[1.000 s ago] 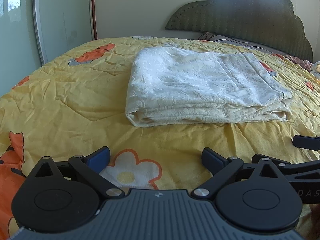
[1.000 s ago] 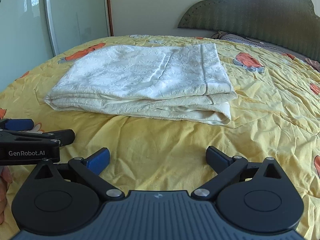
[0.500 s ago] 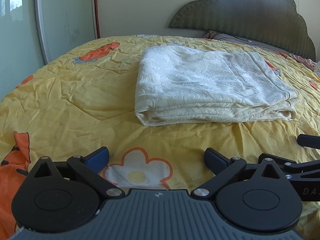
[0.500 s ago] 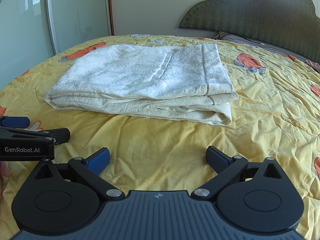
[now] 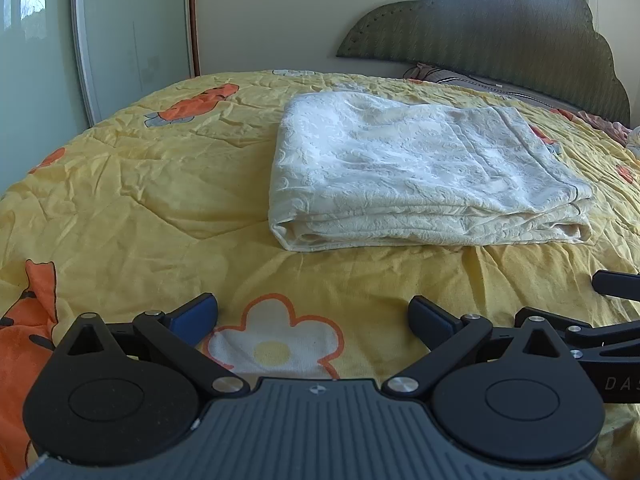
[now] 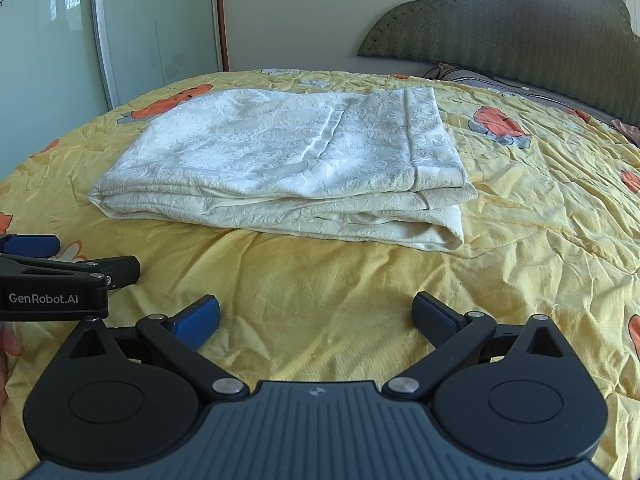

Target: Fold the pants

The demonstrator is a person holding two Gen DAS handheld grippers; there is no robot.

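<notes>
My left claw hangs just above the quilt, its jaws spread wide with nothing between them but a white flower print on the yellow cloth. My right claw is the same: jaws wide apart, empty, low over bare yellow quilt. The two sit side by side, close together; from the right wrist view I see the left claw's black frame and blue pad at my left edge, and a bit of a hand beneath it, while in the left wrist view the right claw's black fingers poke in from my right. Neither claw touches the pants. The pants lie ahead of both claws, near the middle of the quilt, a cream, embossed cloth folded into a flat stack of several layers. From the left claw the stack's rounded fold edge faces me and its near left corner is closest; from the right claw I see its near right corner, where the layers gape a little and a hemmed band runs across the top layer. Orange prints dot the quilt around the stack, none under it that I can see. Beyond the pants, at the quilt's far edge, stands a dark green headboard, with a pale wall and glass sliding doors to its left.
</notes>
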